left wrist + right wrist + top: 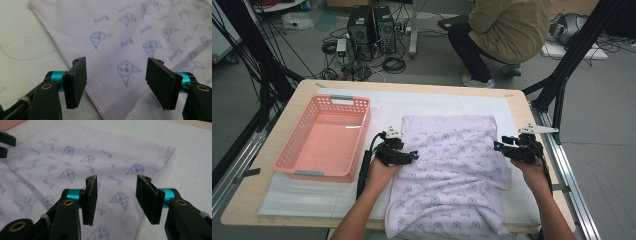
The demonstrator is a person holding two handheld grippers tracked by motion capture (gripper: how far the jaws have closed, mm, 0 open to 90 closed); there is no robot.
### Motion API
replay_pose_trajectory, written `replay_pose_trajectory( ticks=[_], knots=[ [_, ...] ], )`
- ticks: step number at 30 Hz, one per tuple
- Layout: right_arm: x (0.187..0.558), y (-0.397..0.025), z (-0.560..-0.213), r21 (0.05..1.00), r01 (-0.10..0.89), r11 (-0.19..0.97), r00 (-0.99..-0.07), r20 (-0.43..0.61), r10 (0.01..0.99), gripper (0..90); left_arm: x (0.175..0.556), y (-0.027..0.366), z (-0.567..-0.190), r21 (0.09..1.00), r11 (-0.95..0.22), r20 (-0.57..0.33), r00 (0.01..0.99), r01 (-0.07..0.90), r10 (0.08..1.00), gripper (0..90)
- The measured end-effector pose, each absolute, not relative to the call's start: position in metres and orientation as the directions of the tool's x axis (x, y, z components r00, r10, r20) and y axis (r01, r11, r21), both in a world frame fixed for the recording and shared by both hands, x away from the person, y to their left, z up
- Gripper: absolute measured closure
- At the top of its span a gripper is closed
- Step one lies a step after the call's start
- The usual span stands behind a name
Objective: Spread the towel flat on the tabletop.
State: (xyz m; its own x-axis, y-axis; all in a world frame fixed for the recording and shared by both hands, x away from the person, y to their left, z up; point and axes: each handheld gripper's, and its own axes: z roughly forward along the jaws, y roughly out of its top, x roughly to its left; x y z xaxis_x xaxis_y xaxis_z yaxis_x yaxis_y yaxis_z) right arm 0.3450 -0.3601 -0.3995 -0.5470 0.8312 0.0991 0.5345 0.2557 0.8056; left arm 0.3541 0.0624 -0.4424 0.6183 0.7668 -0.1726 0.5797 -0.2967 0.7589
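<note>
Cloth (452, 170), pale lilac with a small printed face motif, is lying spread flat on the white mat (312, 197) that covers the tabletop (242, 207), right of centre, with its near edge hanging over the near side. Pink basket (324, 142) is sitting well to the left, just apart from the cloth.

Left gripper (412, 156) is hovering at the cloth's left hem; in the left gripper view its jaws are standing wide apart with nothing between them, the hem running diagonally under the left jaw.

Right gripper (498, 146) is hovering at the right hem, jaws likewise wide apart and holding nothing; the right gripper view shows the far right corner of the cloth (170, 151) beyond them.

Judgement: step in hand is taking both side hems for a fold. To do it well, each gripper should be lowering until one jaw is sliding under the hem, pinching one layer only, at matching points on both sides so the fold is coming out square. Lifting unevenly risks skewing the cloth.
</note>
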Motion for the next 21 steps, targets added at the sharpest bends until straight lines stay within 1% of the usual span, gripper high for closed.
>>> replay_pose_trajectory(
  ticks=[1,3,4,6,7,9,11,14,15,18,21],
  knots=[
    [0.341,-0.36,-0.401,0.802,0.537,0.261,-0.547,0.095,0.832,51.0,0.353,0.059,-0.443,0.749,-0.337,-0.14,0.633,0.571,0.761,35.3],
    [0.337,-0.361,-0.403,0.806,0.529,0.265,-0.554,0.091,0.828,51.0,0.35,0.052,-0.444,0.746,-0.409,-0.024,0.635,0.526,0.773,48.3],
    [0.334,-0.361,-0.404,0.803,0.537,0.258,-0.548,0.1,0.83,50.9,0.35,0.052,-0.444,0.753,-0.402,-0.023,0.631,0.521,0.776,57.5],
    [0.333,-0.362,-0.406,0.804,0.536,0.256,-0.549,0.101,0.83,50.7,0.353,0.054,-0.444,0.758,-0.374,-0.035,0.606,0.534,0.794,80.4],
    [0.332,-0.362,-0.408,0.803,0.538,0.257,-0.547,0.101,0.831,50.5,0.356,0.057,-0.444,0.76,-0.358,-0.054,0.601,0.543,0.797,84.9],
    [0.331,-0.362,-0.412,0.795,0.548,0.259,-0.546,0.106,0.831,50.2,0.359,0.063,-0.444,0.776,-0.315,-0.058,0.559,0.547,0.827,86.3],
    [0.33,-0.362,-0.417,0.782,0.563,0.267,-0.546,0.11,0.83,49.7,0.364,0.073,-0.443,0.802,-0.236,-0.094,0.506,0.549,0.858,86.8],
    [0.334,-0.36,-0.424,0.762,0.583,0.28,-0.536,0.102,0.838,48.0,0.368,0.085,-0.441,0.831,-0.177,-0.092,0.444,0.527,0.891,87.1],
    [0.336,-0.359,-0.427,0.756,0.591,0.282,-0.531,0.101,0.841,47.2,0.37,0.088,-0.441,0.832,-0.162,-0.103,0.435,0.531,0.894,87.3],
    [0.342,-0.353,-0.432,0.745,0.605,0.281,-0.529,0.112,0.841,46.4,0.373,0.093,-0.441,0.843,-0.15,-0.094,0.415,0.517,0.905,88.5],
    [0.347,-0.342,-0.437,0.734,0.606,0.307,-0.552,0.11,0.826,46.2,0.375,0.093,-0.443,0.843,-0.137,-0.11,0.417,0.52,0.902,88.5]
  ],
)
